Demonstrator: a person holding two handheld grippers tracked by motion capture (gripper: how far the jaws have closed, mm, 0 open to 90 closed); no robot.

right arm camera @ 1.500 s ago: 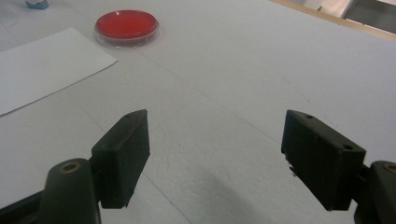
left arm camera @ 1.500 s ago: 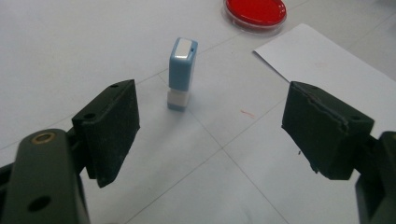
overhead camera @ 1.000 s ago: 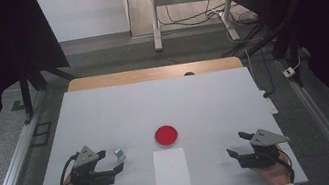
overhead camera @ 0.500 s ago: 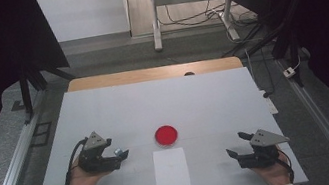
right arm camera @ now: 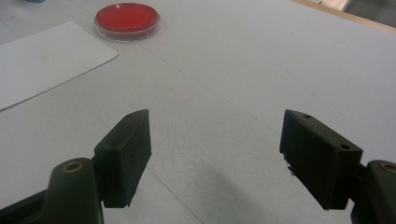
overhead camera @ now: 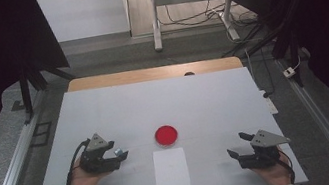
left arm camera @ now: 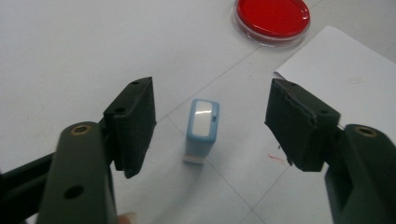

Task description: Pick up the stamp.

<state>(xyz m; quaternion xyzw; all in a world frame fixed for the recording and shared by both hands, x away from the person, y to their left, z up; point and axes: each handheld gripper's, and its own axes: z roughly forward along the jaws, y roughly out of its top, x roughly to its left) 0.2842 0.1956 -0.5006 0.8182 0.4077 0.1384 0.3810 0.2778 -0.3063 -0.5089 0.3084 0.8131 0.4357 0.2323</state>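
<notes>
Between the left gripper [left arm camera: 205,126] jaws, touching neither: small light-blue stamp [left arm camera: 202,130], upright, glossy white top, on the table [overhead camera: 203,96]. Jaws have just been closing. Right gripper [right arm camera: 215,156] wide, empty.

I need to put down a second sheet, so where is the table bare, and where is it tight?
The table is bare across its far half, beyond the red dish, and between the white paper and the right tongs. It is tight near the left tongs, whose jaws have been closing around the small blue block.
</notes>
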